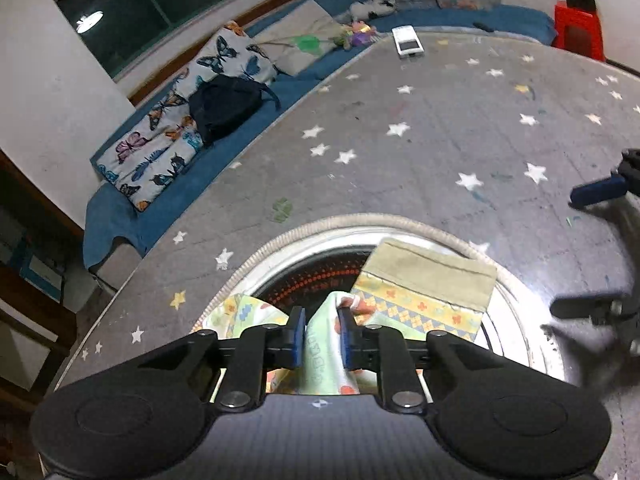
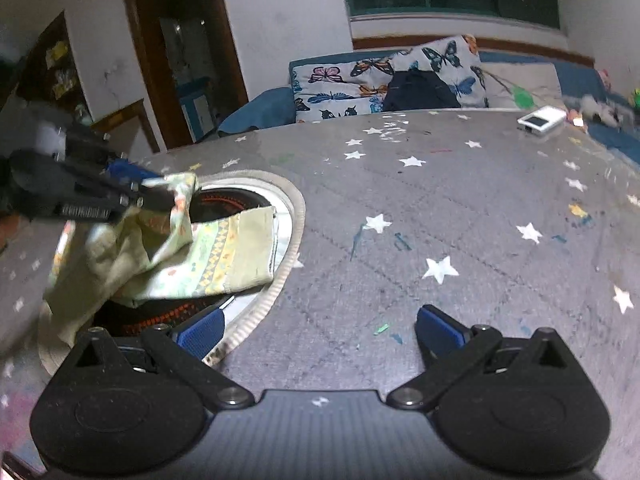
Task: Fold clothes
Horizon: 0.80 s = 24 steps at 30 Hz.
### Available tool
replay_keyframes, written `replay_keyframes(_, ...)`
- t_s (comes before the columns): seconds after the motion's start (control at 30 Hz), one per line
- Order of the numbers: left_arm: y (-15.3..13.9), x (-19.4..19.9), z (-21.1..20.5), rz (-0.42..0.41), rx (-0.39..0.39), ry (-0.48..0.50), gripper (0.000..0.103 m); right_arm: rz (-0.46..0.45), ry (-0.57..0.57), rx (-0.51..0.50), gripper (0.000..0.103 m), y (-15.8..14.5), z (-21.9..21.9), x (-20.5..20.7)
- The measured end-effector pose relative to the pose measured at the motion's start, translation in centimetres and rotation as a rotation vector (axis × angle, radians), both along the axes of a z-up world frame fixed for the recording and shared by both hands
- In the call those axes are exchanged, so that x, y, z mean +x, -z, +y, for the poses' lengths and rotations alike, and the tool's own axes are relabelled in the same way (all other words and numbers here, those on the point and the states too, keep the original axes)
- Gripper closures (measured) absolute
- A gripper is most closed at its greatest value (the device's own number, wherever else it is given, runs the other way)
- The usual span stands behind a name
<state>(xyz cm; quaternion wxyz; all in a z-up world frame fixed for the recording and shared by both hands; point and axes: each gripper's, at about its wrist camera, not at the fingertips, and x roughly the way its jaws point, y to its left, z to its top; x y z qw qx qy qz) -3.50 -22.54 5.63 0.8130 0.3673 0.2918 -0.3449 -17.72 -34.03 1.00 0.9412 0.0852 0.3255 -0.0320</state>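
Left gripper (image 1: 322, 336) pinches thin, floppy printed garment (image 1: 424, 292) at lower centre, draped over basket (image 1: 360, 220). Right gripper (image 2: 320, 330) wide apart, empty. Light, limp: grab the khaki waistband edge.

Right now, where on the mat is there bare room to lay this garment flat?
Widest free patch: the grey star mat ahead of the open right gripper, bordered by the basket on the left and the white device far off. Crowded: the basket, where the garment hangs from the left gripper, and the cushions.
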Motion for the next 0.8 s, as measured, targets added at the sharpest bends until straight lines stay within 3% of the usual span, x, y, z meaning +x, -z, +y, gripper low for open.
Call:
replay_keyframes(0.23,-0.3,0.9,1.5,0.048,-0.112,-0.046,0.084,0.035,-0.001,-0.125,0.0,0.4,1.8,0.6)
replay_keyframes(0.33,0.0,1.1,1.6,0.065,-0.13,-0.062,0.08,0.032,0.002,-0.122,0.0,0.5,1.8,0.6)
replay_keyframes(0.4,0.1,1.2,1.6,0.084,-0.151,-0.062,0.068,0.032,0.001,-0.126,0.0,0.5,1.8,0.7)
replay_keyframes(0.43,0.2,1.2,1.6,0.089,-0.151,-0.064,0.052,0.032,0.001,-0.126,0.0,0.6,1.8,0.7)
replay_keyframes(0.47,0.3,1.1,1.5,0.082,-0.153,-0.061,0.043,0.031,0.001,-0.127,0.0,0.6,1.9,0.7)
replay_keyframes(0.5,0.4,1.1,1.5,0.076,-0.155,-0.057,0.04,0.031,0.001,-0.127,0.0,0.6,1.9,0.8)
replay_keyframes(0.57,0.4,0.9,1.5,0.071,-0.161,-0.048,0.016,0.03,0.0,-0.127,0.0,0.7,1.8,0.8)
replay_keyframes(0.63,0.0,0.7,1.6,0.069,-0.199,-0.036,0.001,0.03,0.0,-0.128,0.0,0.8,1.9,0.9)
replay_keyframes(0.77,-1.0,0.6,2.0,0.076,-0.27,-0.053,0.0,0.03,-0.001,-0.129,0.0,0.8,1.9,0.9)
replay_keyframes(0.8,-1.2,0.3,2.0,0.047,-0.277,-0.059,0.0,0.03,0.0,-0.129,0.0,0.8,1.9,0.9)
